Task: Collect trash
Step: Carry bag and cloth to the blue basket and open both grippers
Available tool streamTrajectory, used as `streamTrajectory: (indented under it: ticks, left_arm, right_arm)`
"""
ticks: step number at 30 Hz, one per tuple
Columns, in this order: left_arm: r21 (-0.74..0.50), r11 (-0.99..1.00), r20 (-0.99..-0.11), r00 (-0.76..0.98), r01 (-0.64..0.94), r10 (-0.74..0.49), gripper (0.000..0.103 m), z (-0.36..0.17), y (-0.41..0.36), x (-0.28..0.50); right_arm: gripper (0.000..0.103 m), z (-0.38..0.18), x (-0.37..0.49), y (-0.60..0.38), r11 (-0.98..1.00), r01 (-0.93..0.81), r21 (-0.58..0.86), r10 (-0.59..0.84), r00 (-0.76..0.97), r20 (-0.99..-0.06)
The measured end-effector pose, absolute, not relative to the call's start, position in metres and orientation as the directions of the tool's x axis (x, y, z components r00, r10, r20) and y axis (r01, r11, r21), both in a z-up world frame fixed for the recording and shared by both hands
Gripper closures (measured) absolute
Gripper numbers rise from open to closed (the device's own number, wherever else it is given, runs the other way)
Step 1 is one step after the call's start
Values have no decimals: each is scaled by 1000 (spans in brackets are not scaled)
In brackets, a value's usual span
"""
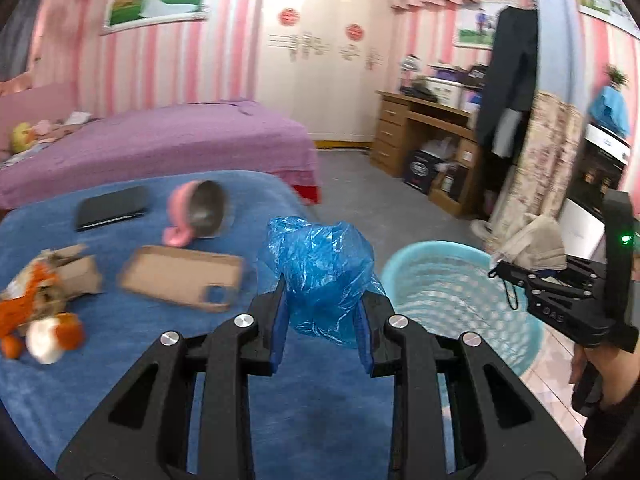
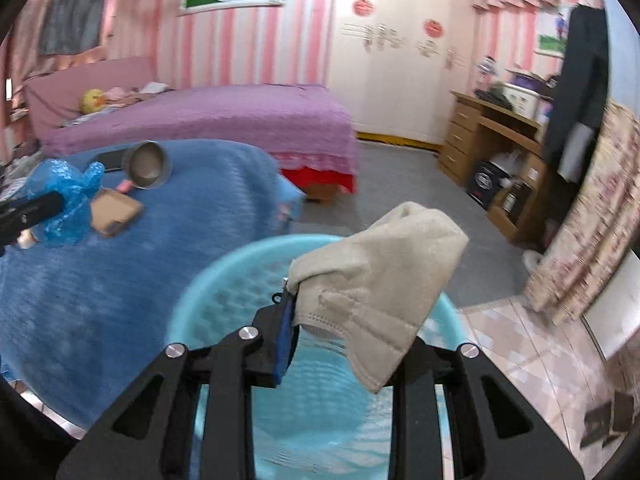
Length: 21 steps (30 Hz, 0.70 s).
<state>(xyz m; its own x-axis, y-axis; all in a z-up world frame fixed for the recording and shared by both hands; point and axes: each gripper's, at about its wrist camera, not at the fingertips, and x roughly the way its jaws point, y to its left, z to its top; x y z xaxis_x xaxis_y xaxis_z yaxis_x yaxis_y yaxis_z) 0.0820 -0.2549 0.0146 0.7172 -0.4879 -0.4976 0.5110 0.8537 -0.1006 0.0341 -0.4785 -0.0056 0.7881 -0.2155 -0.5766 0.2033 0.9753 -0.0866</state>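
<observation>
The right gripper (image 2: 340, 320), clamped on a beige mask (image 2: 380, 288), hangs right over the basket (image 2: 192, 300). The left gripper (image 1: 324, 316), gripping a blue bag (image 1: 320, 272), is left of it, over the table (image 1: 120, 380).

The left gripper (image 1: 325, 312) clamps a crumpled blue plastic bag (image 1: 320, 276) above the blue blanket (image 1: 120, 360), beside a turquoise basket (image 1: 460, 292).

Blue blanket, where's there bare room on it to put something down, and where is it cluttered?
Free: the near stretch of the blue blanket, between the cardboard tray and the basket, and its right side toward the floor in the right wrist view. Crowded: the far left, with the phone, pink-handled cup, torn box and orange scraps.
</observation>
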Motion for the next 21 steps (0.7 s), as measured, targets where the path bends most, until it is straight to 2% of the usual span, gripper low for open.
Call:
streamTrajectory:
  ticks: [10, 12, 16, 20, 21]
  left_arm:
    - [-113, 773, -542, 613, 625, -575, 76, -5, -344, 92]
    - [-111, 764, -555, 598, 636, -578, 73, -10, -359, 95]
    - [-56, 767, -558, 617, 639, -555, 29, -11, -378, 97]
    - [-32, 783, -543, 647, 621, -536, 14, -7, -369, 100]
    - [-24, 795, -536, 663, 606, -522, 13, -7, -363, 102]
  right_arm:
    - [76, -21, 18, -534, 945, 320, -70, -297, 749, -592]
    - [76, -23, 18, -537, 943, 325, -69, -301, 746, -594]
    - [76, -26, 15, -536, 941, 330, -70, -306, 745, -593]
    - [76, -28, 18, -534, 940, 337, -60, -305, 747, -591]
    - [76, -30, 20, -534, 940, 337, -55, -303, 747, -591]
